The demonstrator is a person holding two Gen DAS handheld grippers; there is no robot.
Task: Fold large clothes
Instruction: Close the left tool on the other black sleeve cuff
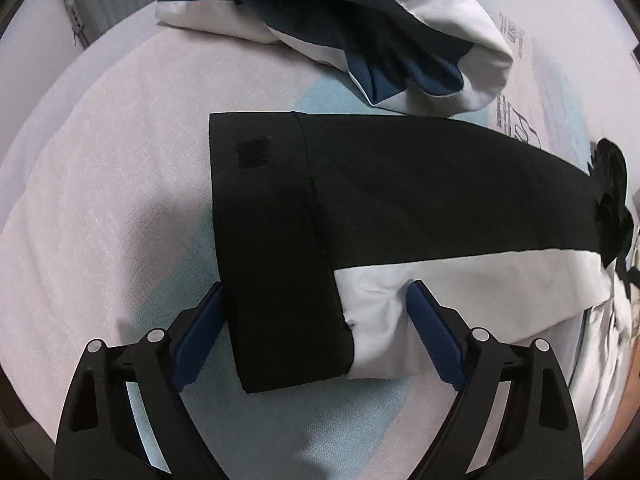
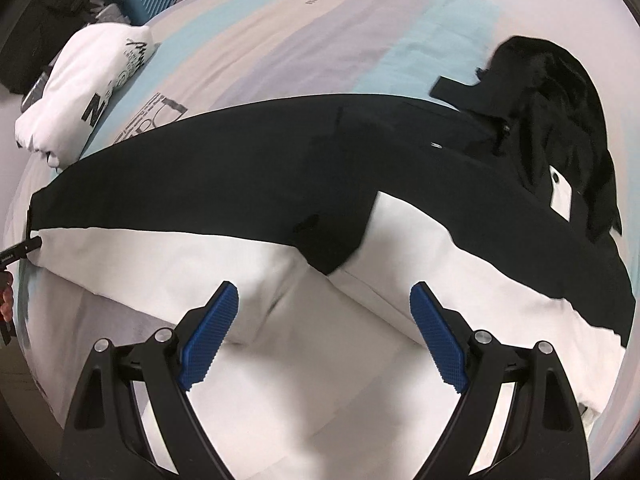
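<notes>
Left gripper (image 1: 316, 308) jaws wide, straddling jacket cuff (image 1: 280, 280) | right gripper (image 2: 324, 308) jaws wide, empty

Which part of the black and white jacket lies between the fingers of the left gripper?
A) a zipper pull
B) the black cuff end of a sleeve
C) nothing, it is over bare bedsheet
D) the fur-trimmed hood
B: in the left wrist view the open left gripper straddles the black cuff of the jacket, one finger on each side.

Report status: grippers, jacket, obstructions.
Left gripper open, straddling jacket cuff. Right gripper open over jacket. Folded clothes beyond.
</notes>
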